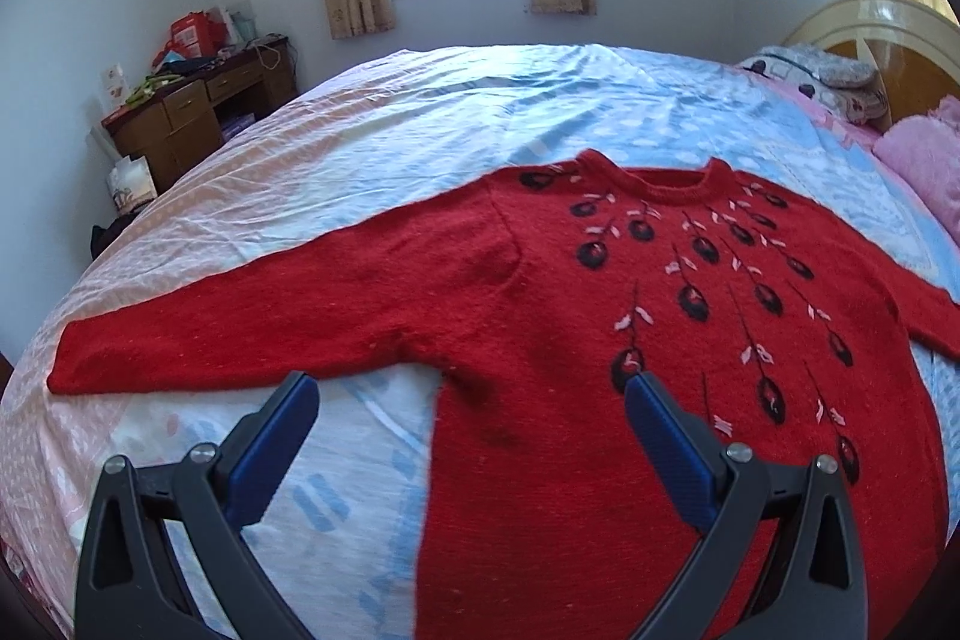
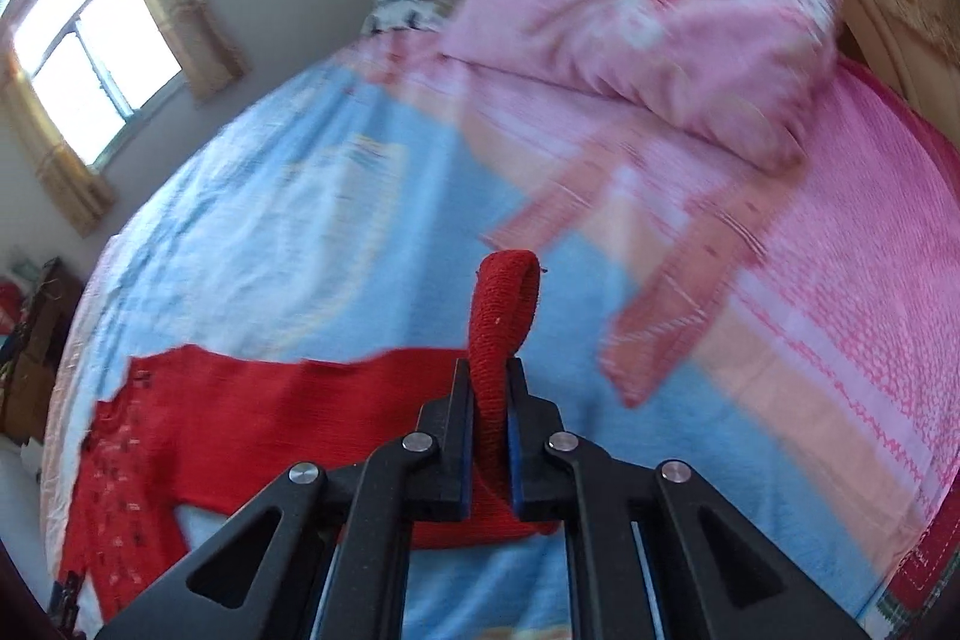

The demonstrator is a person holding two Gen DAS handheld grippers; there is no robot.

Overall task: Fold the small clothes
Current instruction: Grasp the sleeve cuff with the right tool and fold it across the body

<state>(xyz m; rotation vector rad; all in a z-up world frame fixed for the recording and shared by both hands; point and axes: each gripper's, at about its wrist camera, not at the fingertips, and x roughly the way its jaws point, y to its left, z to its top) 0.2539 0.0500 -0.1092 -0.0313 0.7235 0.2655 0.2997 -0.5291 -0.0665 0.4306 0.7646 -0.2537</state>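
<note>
One garment in play: a red knitted sweater (image 1: 600, 316) with dark berry-and-leaf embroidery, lying front-up and spread on the bed sheet (image 1: 372, 142). Folding has barely begun. In the left wrist view the body is flat, the neckline sits at 12 o'clock, one sleeve runs out straight toward 9 o'clock, and the other trails off the frame edge at 3 o'clock. No crease or fold is visible anywhere yet.

Left gripper (image 1: 474, 400): fingers spread wide and holding nothing, hovering over the lower body of the sweater near the armpit.

Right gripper (image 2: 487, 382): fingers pressed together on the ribbed sleeve cuff (image 2: 503, 304), which loops up out of the pinch toward 12 o'clock. That sleeve looks partly off the sheet; motion blur makes it hard to say how much.

Judged remaining: carry this sleeve across the chest, do the same with the 9 o'clock sleeve, then fold the body up. So almost all of it.

View differences:
- Left wrist view shows the whole layout, the embroidery and the free sleeve, but not the pinch on the cuff.
- Right wrist view shows the pinch close up, plus the pink quilt (image 2: 648, 4) at 1 o'clock by the headboard; the sweater body is only a blurred red patch at 8 o'clock.
</note>
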